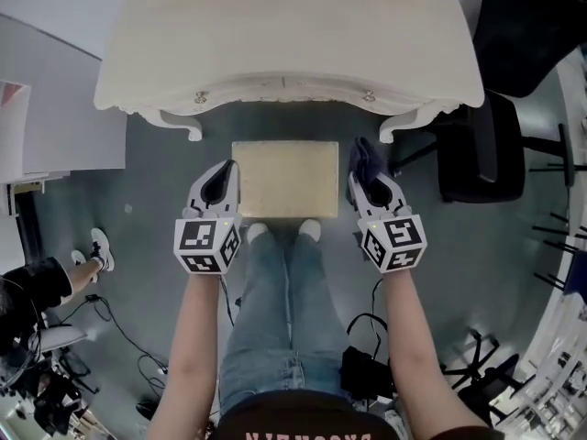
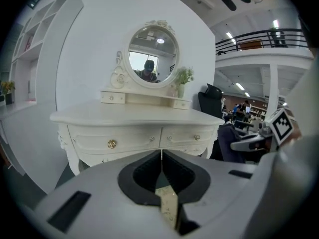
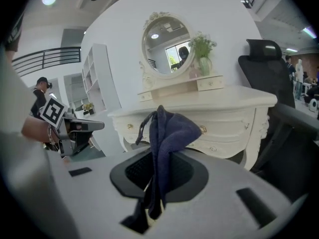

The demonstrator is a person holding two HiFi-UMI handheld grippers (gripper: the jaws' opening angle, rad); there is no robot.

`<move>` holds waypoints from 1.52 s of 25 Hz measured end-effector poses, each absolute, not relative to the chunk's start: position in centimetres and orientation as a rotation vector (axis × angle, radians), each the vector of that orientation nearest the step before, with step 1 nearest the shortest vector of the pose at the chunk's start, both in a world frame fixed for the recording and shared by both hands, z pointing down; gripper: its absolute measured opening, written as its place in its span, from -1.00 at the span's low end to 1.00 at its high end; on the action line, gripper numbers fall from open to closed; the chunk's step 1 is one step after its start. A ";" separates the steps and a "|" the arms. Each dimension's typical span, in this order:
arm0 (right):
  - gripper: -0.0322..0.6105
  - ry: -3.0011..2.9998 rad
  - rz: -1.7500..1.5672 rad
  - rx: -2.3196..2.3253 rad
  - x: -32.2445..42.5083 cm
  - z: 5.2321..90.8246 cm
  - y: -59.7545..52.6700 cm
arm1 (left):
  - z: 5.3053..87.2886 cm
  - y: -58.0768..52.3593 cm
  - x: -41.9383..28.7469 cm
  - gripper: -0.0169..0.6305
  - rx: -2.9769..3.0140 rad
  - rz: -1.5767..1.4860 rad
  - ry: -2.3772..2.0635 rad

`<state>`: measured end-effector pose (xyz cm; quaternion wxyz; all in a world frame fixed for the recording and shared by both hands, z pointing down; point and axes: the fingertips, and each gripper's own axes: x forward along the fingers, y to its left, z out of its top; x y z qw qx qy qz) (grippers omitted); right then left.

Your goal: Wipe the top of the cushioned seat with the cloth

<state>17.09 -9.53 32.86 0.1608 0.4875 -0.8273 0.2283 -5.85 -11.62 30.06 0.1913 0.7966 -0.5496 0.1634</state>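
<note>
The cushioned seat (image 1: 285, 178) is a beige rectangular stool top, seen from above just in front of the white dressing table (image 1: 284, 35). My left gripper (image 1: 223, 170) hangs at the seat's left edge, its jaws shut with nothing between them (image 2: 161, 159). At the seat's right edge, my right gripper (image 1: 364, 174) is shut on a dark blue cloth (image 1: 366, 159). In the right gripper view the cloth (image 3: 167, 133) stands bunched up out of the closed jaws and trails down below them.
A black office chair (image 1: 480, 145) stands right of the table. The dressing table carries an oval mirror (image 2: 152, 53) and a small plant (image 3: 203, 51). Cables (image 1: 119, 324) lie on the grey floor at lower left, where another person's shoes (image 1: 92, 250) show.
</note>
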 end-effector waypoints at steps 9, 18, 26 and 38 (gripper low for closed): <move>-0.79 -2.259 0.768 1.583 18.1 39.2 -11.3 | 37.6 -13.9 -6.5 -0.92 2.209 0.473 -1.465; -0.79 -2.175 0.791 1.492 16.0 47.1 -12.5 | 45.4 -13.8 -6.9 -0.92 2.150 0.523 -1.399; -0.79 -2.030 0.861 1.417 15.9 54.9 -13.5 | 50.2 -15.1 -7.7 -0.92 2.109 0.574 -1.370; -0.79 -1.846 0.994 1.308 17.0 62.3 -16.6 | 54.0 -16.6 -8.0 -0.92 2.050 0.644 -1.296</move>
